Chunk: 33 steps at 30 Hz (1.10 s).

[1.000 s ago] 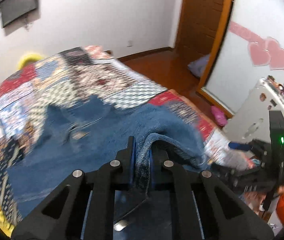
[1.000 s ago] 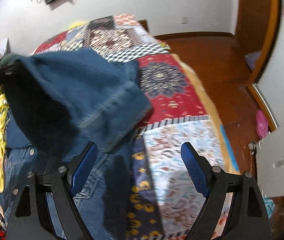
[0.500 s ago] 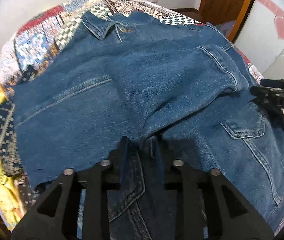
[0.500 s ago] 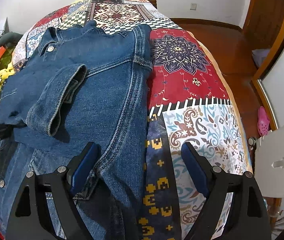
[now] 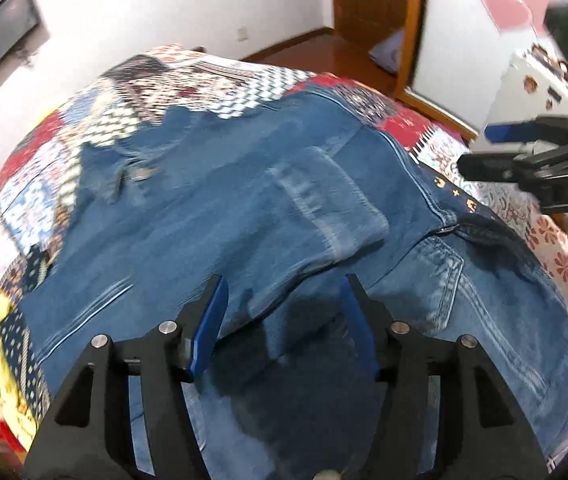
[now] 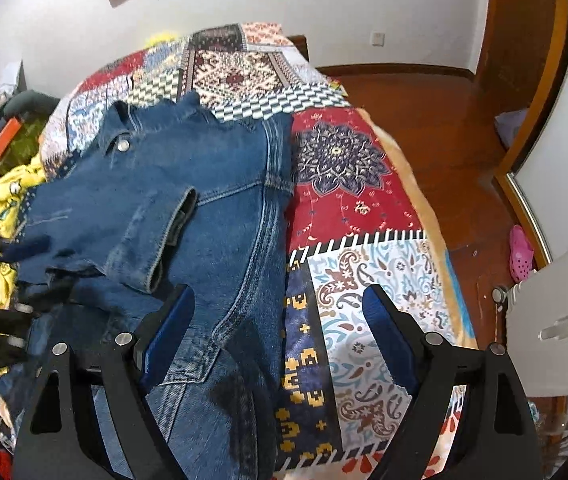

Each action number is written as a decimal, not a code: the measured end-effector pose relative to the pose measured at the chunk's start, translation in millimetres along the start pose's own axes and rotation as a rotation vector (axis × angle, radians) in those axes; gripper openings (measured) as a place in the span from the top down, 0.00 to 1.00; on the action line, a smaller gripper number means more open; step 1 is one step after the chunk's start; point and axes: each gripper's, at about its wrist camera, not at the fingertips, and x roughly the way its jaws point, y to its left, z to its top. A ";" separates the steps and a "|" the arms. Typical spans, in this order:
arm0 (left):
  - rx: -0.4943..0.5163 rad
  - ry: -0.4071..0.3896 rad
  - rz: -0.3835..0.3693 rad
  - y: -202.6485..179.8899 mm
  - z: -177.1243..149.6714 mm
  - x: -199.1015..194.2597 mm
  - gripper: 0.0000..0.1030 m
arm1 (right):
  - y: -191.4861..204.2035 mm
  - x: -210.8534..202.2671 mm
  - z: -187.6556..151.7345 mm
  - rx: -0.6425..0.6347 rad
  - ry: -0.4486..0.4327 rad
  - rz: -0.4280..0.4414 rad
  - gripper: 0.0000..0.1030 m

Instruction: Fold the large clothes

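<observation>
Both our grippers, left point(image 5: 284, 312) and right point(image 6: 280, 328), gape wide and empty above the denim jacket point(image 6: 188, 200) spread on the quilted bed point(image 6: 348, 184). Heavy, stiff cloth; we judge the hem seams grip best.

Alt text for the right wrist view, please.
A denim jacket lies on a patchwork quilt, one sleeve folded across it. The open right gripper hovers over its edge, holding nothing; the left gripper shows at the left.
</observation>
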 end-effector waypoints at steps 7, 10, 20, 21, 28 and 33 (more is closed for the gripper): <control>0.014 0.041 -0.036 -10.7 20.3 49.4 0.49 | -6.1 8.0 -3.3 0.013 0.028 -0.036 0.19; -0.060 0.009 -0.120 -1.8 21.8 41.6 0.63 | -10.1 14.6 -7.2 0.017 0.051 -0.046 0.19; -0.289 -0.189 -0.194 66.6 15.2 -32.7 0.83 | 9.6 20.3 4.3 -0.025 0.052 -0.045 0.19; -0.300 -0.206 -0.184 73.0 12.7 -40.3 0.83 | 12.5 21.0 5.3 -0.034 0.050 -0.043 0.19; -0.419 -0.317 -0.020 144.3 -34.9 -102.7 0.83 | 36.5 47.4 5.3 -0.124 0.120 -0.062 0.19; -0.542 -0.291 0.030 190.3 -84.5 -107.0 0.84 | 44.8 60.8 -1.7 -0.179 0.169 -0.085 0.19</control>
